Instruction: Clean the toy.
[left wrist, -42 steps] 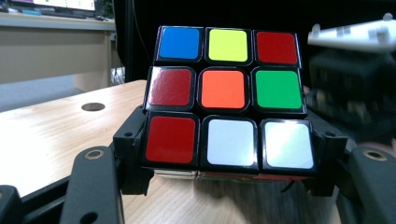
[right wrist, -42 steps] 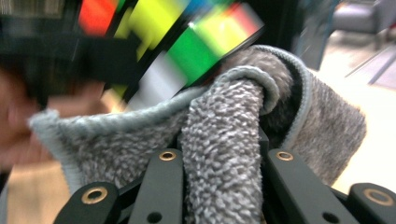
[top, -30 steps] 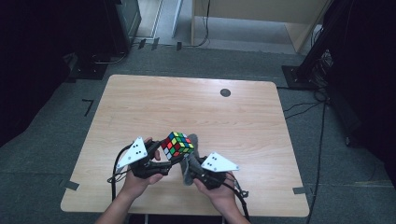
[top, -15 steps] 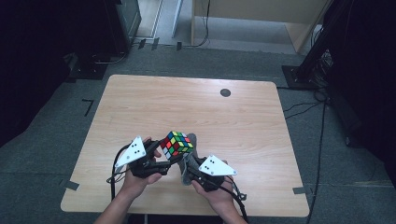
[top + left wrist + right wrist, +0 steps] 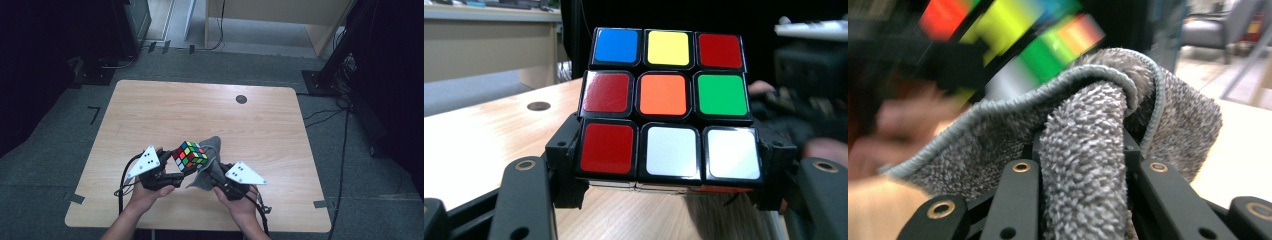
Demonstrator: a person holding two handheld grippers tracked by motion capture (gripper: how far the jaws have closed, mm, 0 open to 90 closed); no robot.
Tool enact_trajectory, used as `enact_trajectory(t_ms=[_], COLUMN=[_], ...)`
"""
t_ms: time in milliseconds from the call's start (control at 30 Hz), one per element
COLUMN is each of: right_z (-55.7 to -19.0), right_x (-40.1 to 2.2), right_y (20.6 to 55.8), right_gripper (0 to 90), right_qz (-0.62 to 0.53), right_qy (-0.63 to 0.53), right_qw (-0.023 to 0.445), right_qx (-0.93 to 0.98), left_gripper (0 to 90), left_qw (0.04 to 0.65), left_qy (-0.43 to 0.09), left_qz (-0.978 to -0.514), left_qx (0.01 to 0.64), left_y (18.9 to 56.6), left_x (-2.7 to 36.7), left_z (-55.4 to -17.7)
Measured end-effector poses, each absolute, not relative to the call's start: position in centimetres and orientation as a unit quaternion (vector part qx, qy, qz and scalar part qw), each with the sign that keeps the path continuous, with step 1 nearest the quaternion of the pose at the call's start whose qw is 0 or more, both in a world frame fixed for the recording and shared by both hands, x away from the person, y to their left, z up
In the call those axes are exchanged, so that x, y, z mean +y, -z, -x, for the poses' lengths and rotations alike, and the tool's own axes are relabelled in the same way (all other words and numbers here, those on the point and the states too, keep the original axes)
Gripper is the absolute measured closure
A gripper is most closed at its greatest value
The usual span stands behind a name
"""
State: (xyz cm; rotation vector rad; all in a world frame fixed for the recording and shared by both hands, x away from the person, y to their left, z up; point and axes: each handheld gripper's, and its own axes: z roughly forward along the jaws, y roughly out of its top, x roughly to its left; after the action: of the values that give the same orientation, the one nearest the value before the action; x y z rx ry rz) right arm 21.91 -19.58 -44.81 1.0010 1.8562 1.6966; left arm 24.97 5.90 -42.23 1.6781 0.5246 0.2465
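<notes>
left tongs (image 5: 176,169) clamped on cube (image 5: 189,155), held above bench (image 5: 200,115) near front edge. right tongs (image 5: 216,171) clamped on grey cloth (image 5: 209,161), touching cube's right side.

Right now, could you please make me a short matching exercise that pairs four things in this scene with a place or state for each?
Column one:
1. puzzle cube
2. grey cloth
3. round black mark
4. wooden table

Column two:
A. on the tabletop, far from the person
B. clamped in the left hand-held gripper
C. standing on grey carpet
D. pinched in the right hand-held gripper, close to the cube

Pairs: 1-B, 2-D, 3-A, 4-C
</notes>
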Motion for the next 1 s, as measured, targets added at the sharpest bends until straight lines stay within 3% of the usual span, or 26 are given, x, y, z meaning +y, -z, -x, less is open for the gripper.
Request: enact_trajectory(t_ms=[200, 400, 633, 833, 1000], right_z=[-21.1, -21.9, -21.5, -22.1, -21.4], right_x=[-16.6, -19.2, -17.1, -19.1, -16.6], right_y=[46.4, 45.2, 46.7, 45.6, 46.6], right_gripper=[72.6, 71.8, 70.9, 70.8, 69.6], right_qz=[-0.319, -0.364, -0.337, -0.357, -0.299], right_qy=[-0.576, -0.608, -0.575, -0.603, -0.575], right_qw=[0.194, 0.205, 0.185, 0.198, 0.187], right_qx=[0.727, 0.675, 0.723, 0.685, 0.739], left_gripper=[34.0, 34.0, 34.0, 34.0, 34.0], left_qw=[0.627, 0.624, 0.619, 0.620, 0.623], left_qy=[-0.107, -0.089, -0.089, -0.089, -0.089], left_qz=[-0.739, -0.741, -0.742, -0.737, -0.734], left_qx=[0.224, 0.232, 0.241, 0.253, 0.256], left_y=[42.2, 42.3, 42.8, 42.7, 42.6], left_x=[5.5, 5.5, 5.6, 6.3, 6.6], left_z=[-24.8, -25.1, -25.5, -26.0, -26.1])
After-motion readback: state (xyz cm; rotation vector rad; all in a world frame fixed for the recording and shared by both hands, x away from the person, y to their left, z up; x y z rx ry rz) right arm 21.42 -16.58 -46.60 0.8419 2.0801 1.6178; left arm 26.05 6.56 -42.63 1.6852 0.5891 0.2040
